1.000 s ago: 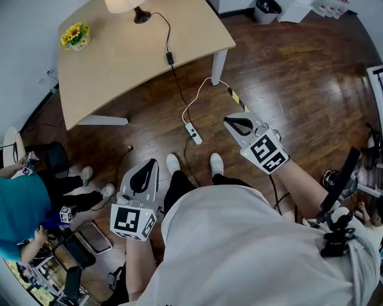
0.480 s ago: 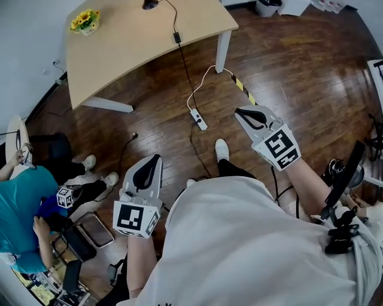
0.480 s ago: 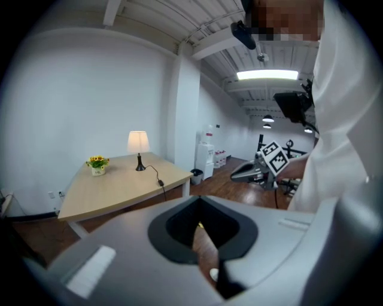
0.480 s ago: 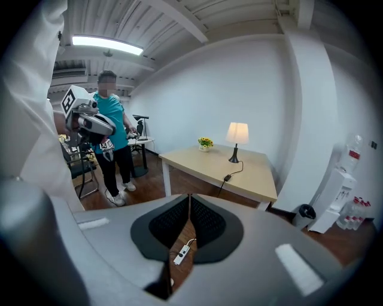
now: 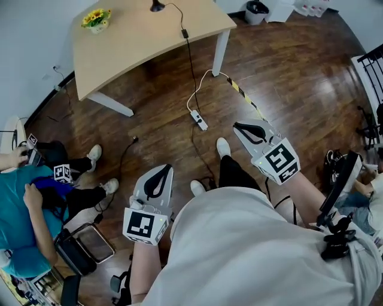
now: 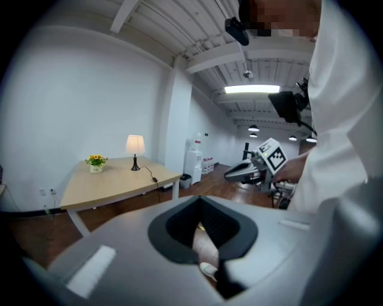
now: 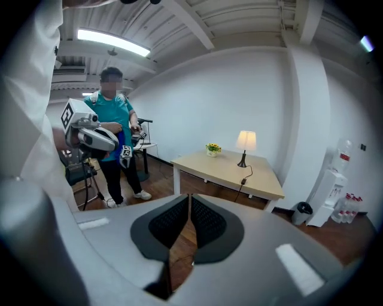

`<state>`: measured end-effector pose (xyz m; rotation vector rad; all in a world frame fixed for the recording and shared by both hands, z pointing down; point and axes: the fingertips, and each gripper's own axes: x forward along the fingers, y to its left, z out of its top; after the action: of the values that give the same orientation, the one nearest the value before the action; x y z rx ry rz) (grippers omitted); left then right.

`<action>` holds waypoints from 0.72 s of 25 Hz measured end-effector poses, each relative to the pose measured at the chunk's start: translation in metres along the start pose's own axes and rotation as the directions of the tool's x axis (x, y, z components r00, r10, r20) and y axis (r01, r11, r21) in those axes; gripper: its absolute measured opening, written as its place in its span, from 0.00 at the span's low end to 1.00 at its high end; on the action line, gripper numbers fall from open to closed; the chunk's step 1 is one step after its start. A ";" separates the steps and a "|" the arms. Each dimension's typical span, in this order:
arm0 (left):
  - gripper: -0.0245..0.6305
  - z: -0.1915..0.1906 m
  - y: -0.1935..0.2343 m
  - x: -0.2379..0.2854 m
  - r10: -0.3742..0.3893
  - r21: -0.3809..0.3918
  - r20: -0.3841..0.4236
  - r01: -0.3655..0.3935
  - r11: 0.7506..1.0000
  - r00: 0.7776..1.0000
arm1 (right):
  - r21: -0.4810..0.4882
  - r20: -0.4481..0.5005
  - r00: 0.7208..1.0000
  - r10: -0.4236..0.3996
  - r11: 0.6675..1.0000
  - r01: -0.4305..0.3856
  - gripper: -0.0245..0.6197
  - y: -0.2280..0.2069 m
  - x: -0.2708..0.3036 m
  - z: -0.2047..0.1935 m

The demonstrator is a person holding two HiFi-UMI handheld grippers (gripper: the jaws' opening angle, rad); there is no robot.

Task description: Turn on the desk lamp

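- Left gripper point(image 6: 200, 200) closed and empty, jaw tips touching; behind the tips, only wood floor point(image 5: 287, 72) and a white shoe point(image 6: 208, 270).
- Right gripper point(image 7: 190, 197) likewise closed on nothing, dark pads meeting at the tip.
- Both held out over the floor in front of the person in the white shirt point(image 5: 251, 251), well apart from each other.
- On each gripper's cube, a black-and-white square marker: the only print to be made out.
- Desk lamp point(image 6: 135, 150) far ahead of both grippers, upright on the back part of the table point(image 5: 137, 45); pale shade, dark stem and base.
- Cord point(image 5: 190, 66) from the lamp base over the table edge, carrying a small inline block point(image 5: 185, 33), down to a power strip point(image 5: 199, 119) on the floor between grippers and table.
- Pot of yellow flowers point(image 5: 97, 18) on the table, left of the lamp.
- Left of the left gripper, a person in a teal top point(image 5: 21, 215), with a small marker cube point(image 5: 62, 173) close by.
- Dark bin point(image 5: 256, 8) beyond the table, ahead of the right gripper.
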<state>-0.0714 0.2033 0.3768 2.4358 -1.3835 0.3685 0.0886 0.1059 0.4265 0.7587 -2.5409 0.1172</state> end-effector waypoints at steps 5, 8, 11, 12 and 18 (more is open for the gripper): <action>0.07 -0.012 -0.022 -0.038 -0.041 0.006 0.004 0.041 0.999 0.999 | 0.021 0.007 1.000 -0.024 0.999 0.024 0.06 0.044 -0.037 0.006; 0.07 -0.014 -0.026 -0.040 -0.036 0.003 0.022 0.035 0.999 0.999 | 0.008 0.019 1.000 -0.022 1.000 0.022 0.07 0.045 -0.046 0.008; 0.07 -0.019 -0.030 -0.038 -0.025 -0.009 0.035 0.026 1.000 0.999 | -0.004 0.046 0.999 -0.026 1.000 0.027 0.07 0.045 -0.051 0.012; 0.07 -0.020 -0.030 -0.038 -0.019 -0.013 0.038 0.020 1.000 0.999 | -0.008 0.060 0.998 -0.024 1.000 0.024 0.07 0.047 -0.052 0.016; 0.07 -0.021 -0.048 -0.034 0.014 -0.015 0.055 -0.014 1.000 0.998 | -0.026 0.111 0.994 0.010 1.000 -0.007 0.07 0.052 -0.060 0.022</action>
<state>-0.0486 0.2615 0.3761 2.4426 -1.4214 0.2954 0.0951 0.1742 0.3820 0.7649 -2.6457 0.0465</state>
